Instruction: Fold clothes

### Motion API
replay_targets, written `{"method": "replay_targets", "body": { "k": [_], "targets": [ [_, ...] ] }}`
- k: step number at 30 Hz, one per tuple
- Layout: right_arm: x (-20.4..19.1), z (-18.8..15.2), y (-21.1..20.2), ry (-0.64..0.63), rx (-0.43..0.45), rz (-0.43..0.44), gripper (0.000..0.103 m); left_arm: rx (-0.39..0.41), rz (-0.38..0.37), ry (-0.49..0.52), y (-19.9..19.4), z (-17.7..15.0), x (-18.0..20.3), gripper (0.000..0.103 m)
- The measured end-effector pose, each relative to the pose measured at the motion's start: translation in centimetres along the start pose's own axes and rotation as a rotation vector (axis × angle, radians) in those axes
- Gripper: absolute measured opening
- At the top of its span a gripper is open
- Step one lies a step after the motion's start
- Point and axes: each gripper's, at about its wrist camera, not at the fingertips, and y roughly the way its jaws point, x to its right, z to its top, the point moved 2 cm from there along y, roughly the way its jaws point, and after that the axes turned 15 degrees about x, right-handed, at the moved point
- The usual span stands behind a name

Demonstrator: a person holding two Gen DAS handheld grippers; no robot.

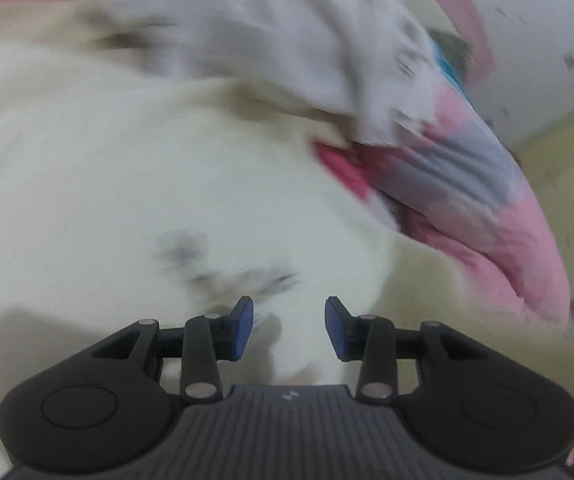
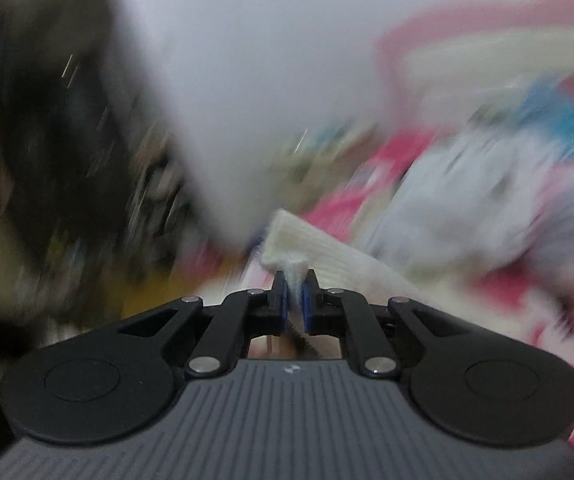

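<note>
Item one: we hold the left black two-finger gripper with blue pads (image 1: 289,328) with its jaws apart and nothing between them, poised over a broad cream-white soft garment (image 1: 127,168) that fills most of the left wrist view and carries a smeared grey print near the fingers.

Item two: beyond it we list a heap of crumpled grey-white cloth (image 1: 247,28) and a pink and grey-blue patterned bedcover (image 1: 487,184), both blurred.

Item three: we hold the right black two-finger gripper with blue pads (image 2: 295,296) clamped on a tuft at the corner of a cream ribbed knit garment (image 2: 327,252), which runs away to the right.

Item four: behind, a motion-smeared pile of pink, white and blue fabrics (image 2: 467,200).

We can make out no containers through the blur.
</note>
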Motion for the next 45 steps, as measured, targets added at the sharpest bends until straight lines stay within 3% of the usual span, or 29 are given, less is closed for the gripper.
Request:
{"method": "replay_targets", "body": {
  "k": [3, 7, 9, 10, 12, 15, 18, 21, 24, 28, 32, 33, 34, 36, 41, 45],
  "targets": [
    [-2.1, -8.6, 3.2, -0.011, -0.26, 0.029, 0.007, -0.009, 0.02, -0.047, -4.1, -1.5, -3.1, 0.042],
    [-3.1, -19.8, 5.6, -0.044, -0.595, -0.074, 0.01, -0.079, -0.014, -0.018, -6.9, -5.1, -3.5, 0.043],
    [-2.6, -22.8, 5.5, 0.076, -0.694, -0.151, 0.014, -0.118, -0.049, 0.022, -7.6, -7.1, -2.7, 0.043],
    [-2.3, -23.3, 5.2, 0.159, -0.697, -0.186, 0.024, -0.139, -0.078, 0.046, -7.8, -8.1, -2.1, 0.044],
    [-1.6, -23.3, 4.1, 0.298, -0.644, -0.234, 0.033, -0.185, -0.133, 0.105, -8.0, -10.1, -0.8, 0.046],
    [0.2, -22.5, 1.3, 0.501, -0.479, -0.358, 0.046, -0.249, -0.183, 0.221, -8.0, -13.0, 1.1, 0.047],
    [2.0, -23.5, -0.1, 0.647, -0.386, -0.482, 0.047, -0.259, -0.176, 0.312, -8.1, -14.4, 2.0, 0.046],
    [3.2, -25.0, 1.1, 0.734, -0.354, -0.539, 0.047, -0.262, -0.162, 0.376, -8.0, -15.3, 2.5, 0.045],
    [3.9, -26.7, 3.0, 0.809, -0.338, -0.551, 0.047, -0.272, -0.152, 0.349, -7.9, -15.0, 2.1, 0.041],
    [2.1, -28.7, 3.9, 0.893, -0.336, -0.513, 0.047, -0.28, -0.139, 0.345, -7.4, -15.4, 2.0, 0.028],
    [0.3, -29.4, 3.2, 0.877, -0.339, -0.502, 0.041, -0.281, -0.136, 0.331, -7.5, -15.7, 1.8, 0.015],
    [0.3, -29.4, 3.2, 0.855, -0.342, -0.506, 0.024, -0.288, -0.14, 0.311, -7.4, -15.8, 1.8, 0.007],
    [0.3, -29.3, 3.0, 0.842, -0.343, -0.507, 0.012, -0.292, -0.141, 0.296, -7.4, -15.9, 1.8, 0.006],
    [0.5, -28.8, 1.8, 0.83, -0.338, -0.499, 0.007, -0.298, -0.151, 0.278, -7.7, -15.8, 2.0, 0.005],
    [-2.6, -23.9, 0.4, 0.611, -0.367, -0.439, 0.006, -0.346, -0.226, 0.262, -9.7, -15.6, 2.5, 0.005],
    [-3.5, -24.5, -0.4, 0.52, -0.48, -0.464, 0.006, -0.389, -0.234, 0.326, -9.6, -17.9, 3.5, 0.005]
  ]
}}
